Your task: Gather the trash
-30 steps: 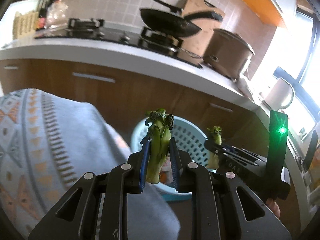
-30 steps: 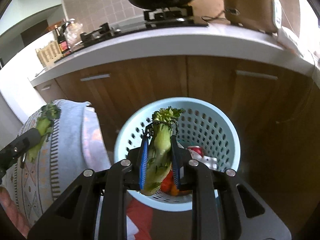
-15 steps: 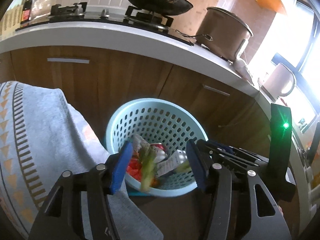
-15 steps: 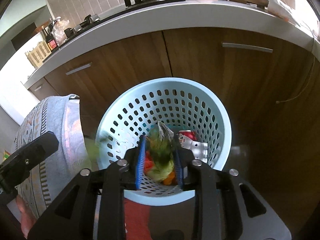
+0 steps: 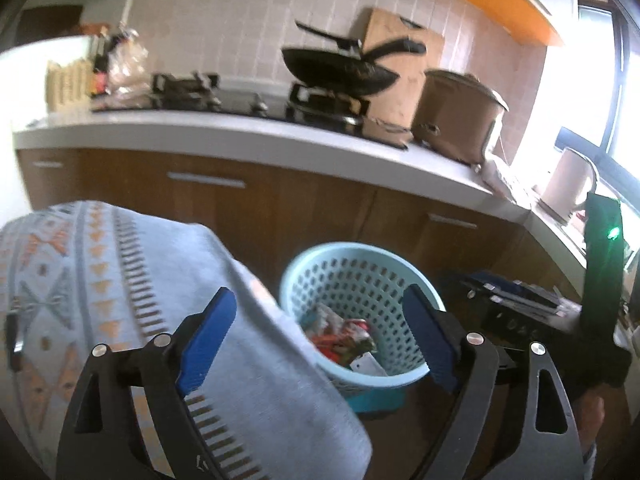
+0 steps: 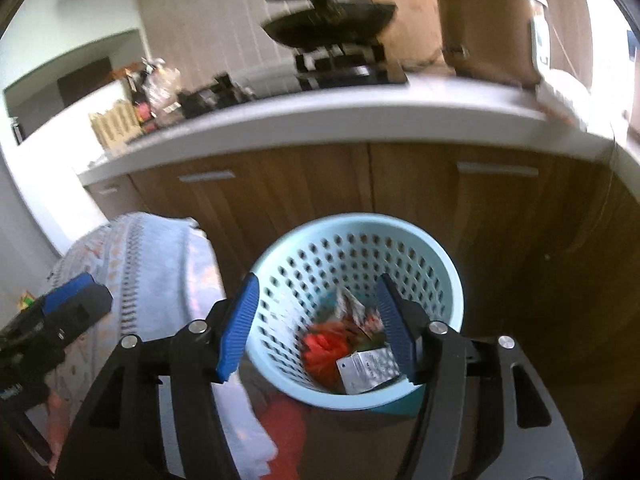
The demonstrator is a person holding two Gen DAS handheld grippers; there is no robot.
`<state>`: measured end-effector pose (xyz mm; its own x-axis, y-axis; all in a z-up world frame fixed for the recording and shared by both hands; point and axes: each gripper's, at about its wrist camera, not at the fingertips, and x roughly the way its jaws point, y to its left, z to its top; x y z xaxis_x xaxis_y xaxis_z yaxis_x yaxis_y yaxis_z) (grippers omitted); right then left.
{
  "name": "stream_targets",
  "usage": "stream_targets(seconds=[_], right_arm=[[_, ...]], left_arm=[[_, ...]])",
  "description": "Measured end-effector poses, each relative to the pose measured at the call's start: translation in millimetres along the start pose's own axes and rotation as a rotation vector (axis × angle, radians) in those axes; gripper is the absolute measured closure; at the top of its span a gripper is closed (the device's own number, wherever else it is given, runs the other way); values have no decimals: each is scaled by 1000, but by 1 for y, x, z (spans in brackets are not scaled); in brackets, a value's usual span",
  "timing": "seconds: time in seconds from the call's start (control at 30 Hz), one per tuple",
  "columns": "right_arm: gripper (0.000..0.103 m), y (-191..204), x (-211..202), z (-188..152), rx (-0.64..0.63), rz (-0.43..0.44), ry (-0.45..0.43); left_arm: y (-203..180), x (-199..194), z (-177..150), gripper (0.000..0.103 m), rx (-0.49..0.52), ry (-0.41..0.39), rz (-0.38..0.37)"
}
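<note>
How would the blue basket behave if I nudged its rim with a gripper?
The basket looks like thin perforated plastic, so probably light; it would likely slide or tip rather than resist. It widens toward the rim, which favours tipping. The trash only covers the bottom, so it adds little ballast.

No legible text or labels; print on the silver wrapper (image 6: pixel 370 370) between the right tongs is blurred.

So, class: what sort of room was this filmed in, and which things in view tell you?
Most likely a home kitchen. A black frying pan sits on a gas hob set into a white countertop, wooden cabinets run beneath, and a pale blue perforated basket holding rubbish stands on the floor.
</note>
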<state>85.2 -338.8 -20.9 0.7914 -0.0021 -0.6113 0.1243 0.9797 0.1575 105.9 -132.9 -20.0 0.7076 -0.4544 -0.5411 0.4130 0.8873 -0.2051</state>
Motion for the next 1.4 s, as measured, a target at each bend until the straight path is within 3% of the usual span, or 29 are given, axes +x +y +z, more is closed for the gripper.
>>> stream_targets(seconds=[0.3, 0.57, 0.73, 0.97, 1.4], right_arm=[[30, 46, -55, 0, -85, -13, -185], [25, 59, -72, -9, -101, -34, -200], [25, 58, -73, -14, -92, -62, -182], [23, 53, -65, -16, -85, -105, -165], [20, 61, -62, -18, -112, -113, -185]], left_arm=[[0, -70, -9, 19, 61, -158, 182], [0, -97, -15, 14, 50, -203, 260], [-5, -100, -17, 13, 42, -190, 240], [-9, -94, -23, 13, 65, -189, 267], [2, -91, -29, 13, 30, -153, 302]])
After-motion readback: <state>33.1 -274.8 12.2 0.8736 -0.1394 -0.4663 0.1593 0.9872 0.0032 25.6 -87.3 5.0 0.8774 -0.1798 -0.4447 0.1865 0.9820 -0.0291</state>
